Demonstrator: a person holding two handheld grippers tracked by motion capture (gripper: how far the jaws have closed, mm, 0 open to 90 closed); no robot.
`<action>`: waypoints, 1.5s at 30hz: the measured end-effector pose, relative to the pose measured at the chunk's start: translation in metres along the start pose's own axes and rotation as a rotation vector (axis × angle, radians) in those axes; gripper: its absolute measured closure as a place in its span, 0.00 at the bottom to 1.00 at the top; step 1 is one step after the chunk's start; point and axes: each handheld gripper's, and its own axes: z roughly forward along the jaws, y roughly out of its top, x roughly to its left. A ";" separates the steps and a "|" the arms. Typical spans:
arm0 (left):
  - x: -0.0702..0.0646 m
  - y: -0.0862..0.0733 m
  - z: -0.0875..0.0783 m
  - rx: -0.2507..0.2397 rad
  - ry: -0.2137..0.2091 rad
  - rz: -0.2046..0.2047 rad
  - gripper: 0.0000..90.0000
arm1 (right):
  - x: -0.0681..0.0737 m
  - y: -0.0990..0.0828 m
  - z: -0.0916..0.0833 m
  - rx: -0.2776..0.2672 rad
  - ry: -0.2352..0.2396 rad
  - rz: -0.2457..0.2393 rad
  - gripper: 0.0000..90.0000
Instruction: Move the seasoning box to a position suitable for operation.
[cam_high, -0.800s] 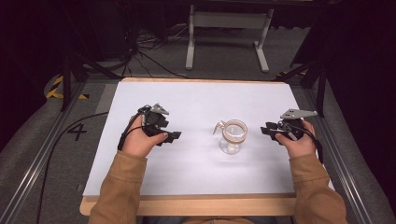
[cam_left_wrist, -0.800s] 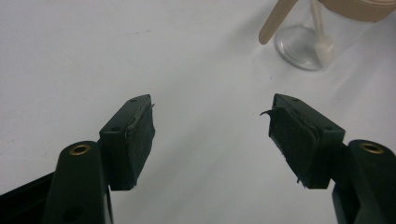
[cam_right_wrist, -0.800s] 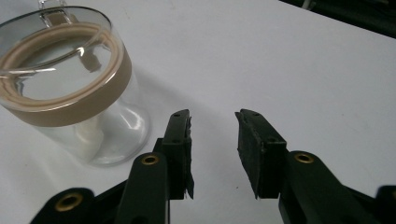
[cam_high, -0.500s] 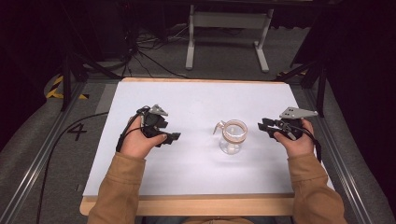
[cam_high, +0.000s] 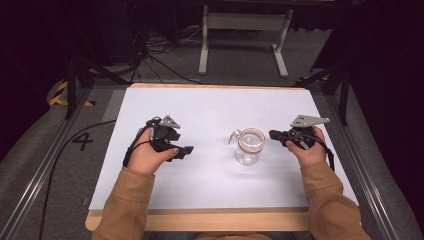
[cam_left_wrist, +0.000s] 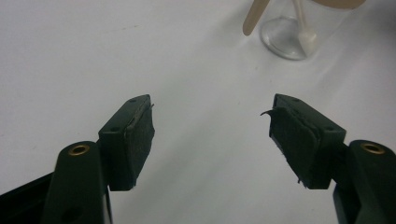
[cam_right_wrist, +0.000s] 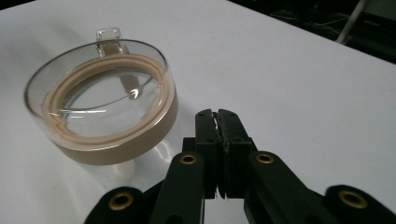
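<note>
Seemingly waiting, both hands rest on the white table (cam_high: 210, 105) in the high view, flanking a lidded glass jar (cam_high: 248, 146); the right gripper (cam_high: 276, 135) is near it, the left gripper (cam_high: 186, 149) farther off. Left gripper view: jaws wide apart, empty, jar ahead-right. Right gripper view: jaws pressed together on nothing, just beside the jar.

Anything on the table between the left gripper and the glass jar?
No: from left gripper to glass jar, bare white table, seen in the high view.
</note>
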 end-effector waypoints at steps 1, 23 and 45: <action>0.000 -0.002 0.000 -0.008 0.000 -0.008 0.35 | -0.001 -0.001 0.004 0.010 0.007 0.001 0.98; -0.002 -0.013 -0.002 0.019 0.022 -0.012 0.34 | -0.005 -0.005 0.044 0.048 0.124 -0.027 1.00; -0.008 0.009 0.019 0.027 -0.034 0.049 0.34 | 0.014 -0.009 0.026 0.094 0.161 -0.038 1.00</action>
